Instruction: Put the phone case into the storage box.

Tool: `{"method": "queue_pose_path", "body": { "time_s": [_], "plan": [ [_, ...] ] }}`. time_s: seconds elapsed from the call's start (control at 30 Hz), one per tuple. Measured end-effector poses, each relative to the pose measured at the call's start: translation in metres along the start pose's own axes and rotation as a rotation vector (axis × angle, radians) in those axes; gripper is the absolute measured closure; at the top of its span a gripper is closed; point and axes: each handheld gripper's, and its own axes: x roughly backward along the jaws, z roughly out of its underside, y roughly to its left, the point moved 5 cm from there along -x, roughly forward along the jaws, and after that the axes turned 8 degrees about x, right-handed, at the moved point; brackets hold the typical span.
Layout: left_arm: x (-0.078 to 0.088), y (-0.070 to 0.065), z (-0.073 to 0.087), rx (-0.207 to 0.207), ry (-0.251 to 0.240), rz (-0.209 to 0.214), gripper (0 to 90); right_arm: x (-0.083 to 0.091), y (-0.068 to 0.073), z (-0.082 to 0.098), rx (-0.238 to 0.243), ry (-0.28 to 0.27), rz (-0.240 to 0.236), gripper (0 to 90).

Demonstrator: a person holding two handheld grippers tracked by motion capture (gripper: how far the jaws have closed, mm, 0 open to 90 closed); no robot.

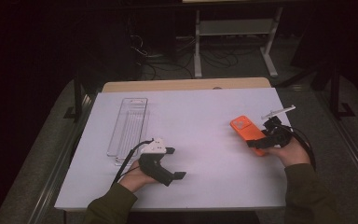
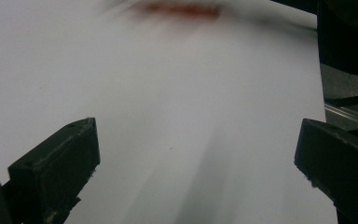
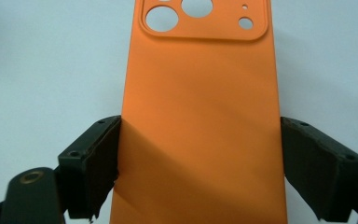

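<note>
1. The orange phone case [image 1: 248, 132] lies at about 3 o'clock on the white bench [image 1: 200, 116], well to the right of the middle, with its camera cut-outs toward 11 o'clock.
2. The right tongs [image 1: 257, 143] sit at the case's near end, held by the person's right hand [image 1: 291, 151], which comes in from 5 o'clock.
3. In the right gripper view the case [image 3: 200, 121] runs straight up between the two black jaws. Both jaws stand wide and touch the case's long edges, one on each side, so the right tongs are clamped across its width.
4. The case shows its outer back, with round lens holes in a raised block at 12 o'clock in that view.
5. The left tongs [image 1: 173, 163] are at about 7 o'clock on the bench, held by the left hand [image 1: 137, 179], and point toward 3 o'clock, in the direction of the case but well apart from it.
6. In the left gripper view the left tongs [image 2: 196, 154] have their jaws spread far apart with bare white bench [image 2: 168, 93] between them; they grip nothing. A blurred orange streak [image 2: 182, 9] at 12 o'clock in that view is the case.
7. A clear plastic tray [image 1: 129, 125] lies at about 9 o'clock, long side running from 12 to 6, just beyond the left hand's gripper.
8. A small white part [image 1: 278, 111] sticks up just beyond the right gripper at 2 o'clock; what it is cannot be told.
</note>
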Motion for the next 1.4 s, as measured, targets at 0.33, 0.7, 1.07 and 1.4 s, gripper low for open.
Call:
{"method": "queue_pose_path", "body": {
  "time_s": [0.33,0.7,1.07,1.4],
  "plan": [
    [0.000,0.000,0.000,-0.002,-0.001,0.000,0.0,0.000,0.012,-0.005,0.099,0.003,-0.020,15.4],
    [0.000,0.000,0.000,-0.004,0.004,0.001,0.0,-0.002,0.027,-0.011,0.205,0.004,-0.060,15.4],
    [0.001,0.000,0.000,-0.002,0.004,0.000,0.0,-0.002,0.040,-0.015,0.241,0.018,-0.093,15.4],
    [0.003,0.001,0.000,0.003,0.000,-0.010,0.0,-0.007,0.050,-0.032,0.350,0.029,-0.125,15.4]
  ]
}}
